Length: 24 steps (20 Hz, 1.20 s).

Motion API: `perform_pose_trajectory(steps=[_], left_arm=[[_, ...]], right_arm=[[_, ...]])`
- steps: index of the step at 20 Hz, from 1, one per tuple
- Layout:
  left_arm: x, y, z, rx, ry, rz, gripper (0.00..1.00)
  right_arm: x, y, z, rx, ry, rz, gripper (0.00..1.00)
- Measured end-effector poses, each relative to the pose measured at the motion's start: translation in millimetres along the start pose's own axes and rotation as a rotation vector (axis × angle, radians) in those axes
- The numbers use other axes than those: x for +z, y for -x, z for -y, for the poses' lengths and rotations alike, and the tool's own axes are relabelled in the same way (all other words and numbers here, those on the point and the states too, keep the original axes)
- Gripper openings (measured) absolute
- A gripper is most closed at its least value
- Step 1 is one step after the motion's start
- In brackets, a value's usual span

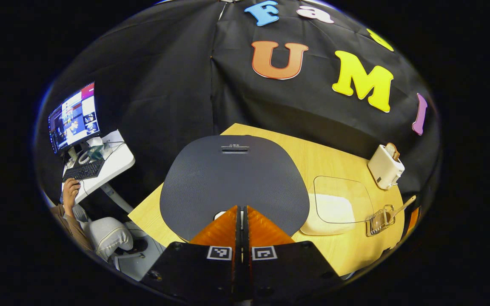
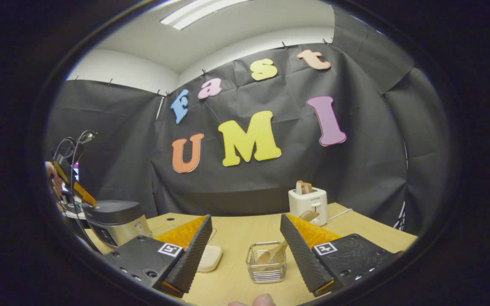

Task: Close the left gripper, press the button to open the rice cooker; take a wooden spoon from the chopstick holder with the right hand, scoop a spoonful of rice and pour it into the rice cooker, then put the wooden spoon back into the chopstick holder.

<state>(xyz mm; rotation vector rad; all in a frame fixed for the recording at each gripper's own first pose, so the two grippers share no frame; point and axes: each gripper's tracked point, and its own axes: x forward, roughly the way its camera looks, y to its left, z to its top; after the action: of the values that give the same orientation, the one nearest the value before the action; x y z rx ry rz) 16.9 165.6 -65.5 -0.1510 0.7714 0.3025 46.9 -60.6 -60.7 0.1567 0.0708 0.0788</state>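
Rice cooker closed, spoon in its holder.
The dark-lidded rice cooker is shut; the wooden spoon leans inside the clear chopstick holder.

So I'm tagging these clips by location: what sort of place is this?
Probably a staged kitchen set in a recording booth: a wooden table with a rice cooker and toaster, black cloth wall behind, and a computer desk beside it.

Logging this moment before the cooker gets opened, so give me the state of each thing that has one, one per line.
Rice cooker: lid closed.
Left hand-held gripper: shut, empty, over the cooker's front edge.
Right hand-held gripper: open, empty, facing the holder.
Wooden spoon: leaning in the chopstick holder.
Toaster: bread in the slots.
Rice container: clear lid on.
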Motion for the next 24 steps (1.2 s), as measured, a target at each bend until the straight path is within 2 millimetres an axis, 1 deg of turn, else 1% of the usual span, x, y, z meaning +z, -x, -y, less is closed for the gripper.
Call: perform_pose_trajectory(steps=[1, 3, 4, 5, 6, 7, 8, 10, 12, 14, 16, 17, 18, 19, 20, 21, 22, 23, 24], left_arm=[[5.0, 0.6, -0.9, 0.015, -0.020, 0.043, 0.04], [4.5, 0.2, -4.2, 0.035, -0.046, 0.050, 0.04], [5.8, 3.8, -3.6, 0.037, -0.014, 0.060, 0.03], [7.2, 2.7, 1.5, 0.027, 0.012, 0.068, 0.03], [9.0, 5.5, 1.4, 0.014, 0.022, 0.079, 0.03], [13.7, 7.6, 0.5, 0.004, 0.025, 0.098, 0.03], [16.9, 9.1, 0.6, 0.002, 0.031, 0.108, 0.03], [30.5, 13.4, 0.7, -0.001, 0.049, 0.150, 0.03], [49.1, 19.9, 0.2, -0.006, 0.023, 0.234, 0.03], [73.7, 26.7, -3.6, -0.003, -0.020, 0.341, 0.03], [97.3, 31.9, 2.6, -0.025, -0.037, 0.433, 0.04], [108.3, 33.7, 12.4, -0.060, -0.033, 0.477, 0.13], [120.2, 36.7, 21.5, -0.086, -0.040, 0.517, 0.27], [130.8, 37.8, 24.2, -0.096, -0.056, 0.554, 0.40], [140.5, 41.6, 26.1, -0.095, -0.072, 0.586, 0.54], [152.5, 44.6, 24.1, -0.075, -0.084, 0.625, 0.68], [162.0, 55.9, 18.3, -0.024, -0.094, 0.670, 0.81], [173.1, 58.9, 10.6, 0.011, -0.104, 0.715, 0.95], [177.8, 65.2, 10.3, 0.021, -0.109, 0.745, 0.99]], right_arm=[[-5.0, -1.4, 0.6, -0.001, -0.015, -0.009, 0.95], [-10.4, -3.2, -0.1, 0.008, -0.016, -0.033, 0.95], [-7.5, -2.1, 1.1, 0.006, -0.019, -0.030, 0.96], [-6.4, -1.1, 2.8, 0.002, -0.020, -0.027, 0.96], [-5.5, 0.6, 3.3, -0.003, -0.017, -0.027, 1.00], [-5.7, 2.9, 3.5, -0.008, -0.010, -0.022, 0.96], [-1.8, 5.6, 4.8, -0.016, -0.003, -0.010, 0.95], [5.2, 9.4, 7.1, -0.033, 0.011, 0.012, 0.95], [8.7, 11.2, 6.0, -0.036, 0.020, 0.020, 0.95], [14.0, 13.9, 6.6, -0.043, 0.039, 0.026, 0.95], [22.3, 17.1, 9.2, -0.057, 0.064, 0.041, 0.95], [24.3, 18.8, 10.4, -0.063, 0.072, 0.045, 0.95], [25.9, 20.7, 10.5, -0.068, 0.079, 0.044, 0.91], [27.1, 23.1, 9.1, -0.069, 0.083, 0.040, 0.95], [28.5, 25.9, 7.1, -0.066, 0.085, 0.037, 0.96], [29.3, 28.9, 6.0, -0.064, 0.089, 0.037, 0.96], [30.8, 30.8, 5.8, -0.068, 0.095, 0.040, 0.95], [31.7, 33.1, 7.3, -0.073, 0.105, 0.043, 0.96], [32.7, 35.0, 7.4, -0.075, 0.116, 0.044, 0.96]])
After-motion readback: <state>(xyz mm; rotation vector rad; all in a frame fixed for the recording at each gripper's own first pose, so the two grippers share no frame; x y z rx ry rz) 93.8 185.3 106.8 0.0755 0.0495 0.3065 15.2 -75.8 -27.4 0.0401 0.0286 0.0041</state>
